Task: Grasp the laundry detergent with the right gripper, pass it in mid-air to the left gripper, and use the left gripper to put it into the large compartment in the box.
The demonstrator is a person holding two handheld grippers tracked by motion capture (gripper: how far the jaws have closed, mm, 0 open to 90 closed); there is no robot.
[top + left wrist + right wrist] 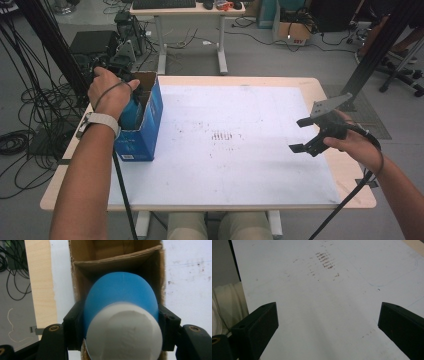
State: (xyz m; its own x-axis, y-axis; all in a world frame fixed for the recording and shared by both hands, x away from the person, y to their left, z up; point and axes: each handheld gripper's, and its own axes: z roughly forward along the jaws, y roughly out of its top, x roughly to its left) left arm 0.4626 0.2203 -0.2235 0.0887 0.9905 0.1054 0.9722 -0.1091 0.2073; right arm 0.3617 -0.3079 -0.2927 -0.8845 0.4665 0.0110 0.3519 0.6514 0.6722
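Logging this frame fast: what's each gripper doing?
Left gripper: shut on the blue cup, over the cardboard box.
Right gripper: open, holding nothing.

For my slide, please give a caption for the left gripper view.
Left gripper fingers clamp a blue-and-white cylinder over an open cardboard box.

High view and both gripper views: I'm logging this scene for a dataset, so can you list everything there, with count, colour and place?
Cardboard box: one, blue outside, brown inside, open top, at the table's left edge.
Blue object: one, rounded, blue with a white end, clamped between the left jaws over the open box.
Table: one, light wood, under a stained white mat.
White mat: one, white with brown marks near its middle.
Desk: one, pale, behind the table, with a keyboard on it.
Cables: many, black, on the floor at left.
Left gripper: one, black, at the box.
Right gripper: one, black, jaws apart above the mat's right side.
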